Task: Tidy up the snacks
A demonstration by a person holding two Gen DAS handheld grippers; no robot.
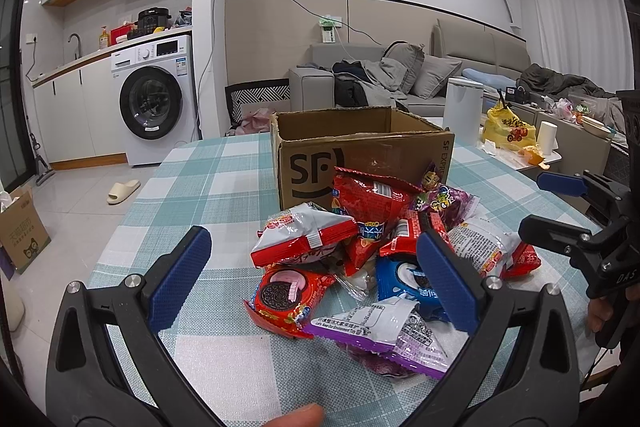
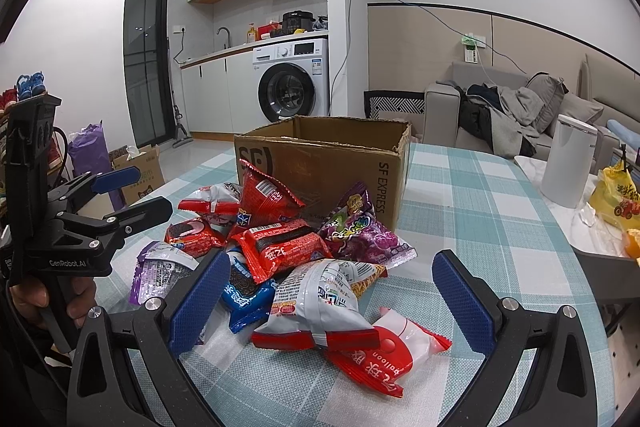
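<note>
From the left wrist camera we see the left hand-held gripper [image 1: 312, 279] with its blue-padded jaws spread wide and gripping nothing, hovering over a heap of crinkly foil snack packets [image 1: 372, 251] on the teal-and-white checked tabletop [image 1: 208, 183]. The heap lies toward the tabletop's middle, just in front of an open brown cardboard box printed "SF" [image 1: 360, 155]; a red crisp bag [image 1: 368, 199] leans against the box's front wall. Nearest us lie a purple-edged packet [image 1: 384, 331] and a red biscuit packet [image 1: 288, 295]. The right hand-held gripper [image 1: 548, 207] reaches in from the right edge, jaws parted.

From the right wrist camera we see the right hand-held gripper [image 2: 332, 303], jaws wide apart and empty, above the same heap. A white-and-red packet [image 2: 320, 303] lies between its fingers, with a purple grape-sweet bag [image 2: 360, 231] beyond it beside the box's corner. The left hand-held gripper [image 2: 120, 191] shows at the left, held by a hand [image 2: 52, 295]; its jaws seem open, though the side angle makes this uncertain.
</note>
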